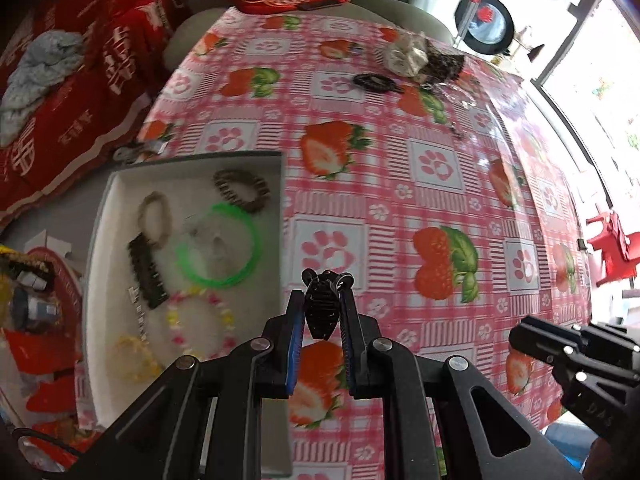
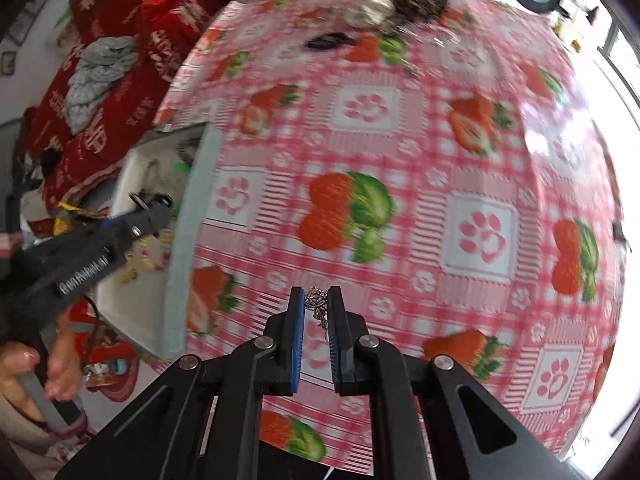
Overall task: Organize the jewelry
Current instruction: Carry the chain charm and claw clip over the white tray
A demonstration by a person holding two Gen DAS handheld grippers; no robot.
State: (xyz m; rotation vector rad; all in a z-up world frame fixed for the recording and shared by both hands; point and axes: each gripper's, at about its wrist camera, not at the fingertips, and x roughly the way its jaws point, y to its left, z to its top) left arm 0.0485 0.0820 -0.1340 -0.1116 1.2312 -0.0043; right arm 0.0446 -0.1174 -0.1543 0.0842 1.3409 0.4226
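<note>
Surface: table under a pink strawberry-and-pawprint cloth (image 1: 400, 208) | Left edge: grey tray (image 1: 192, 158) sits on it | Far end: black hair clip (image 1: 374, 82) lies by a cream-and-dark heap (image 1: 420, 58)

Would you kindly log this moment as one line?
left hand-held gripper: shut on black hair claw | right hand-held gripper: shut on silver chain | tray: partly filled

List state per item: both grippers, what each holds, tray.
left gripper: shut on black claw clip
right gripper: shut on silver chain
white tray: open, holds green bangle, hair ties, clips
black hair tie: loose on tablecloth
</note>
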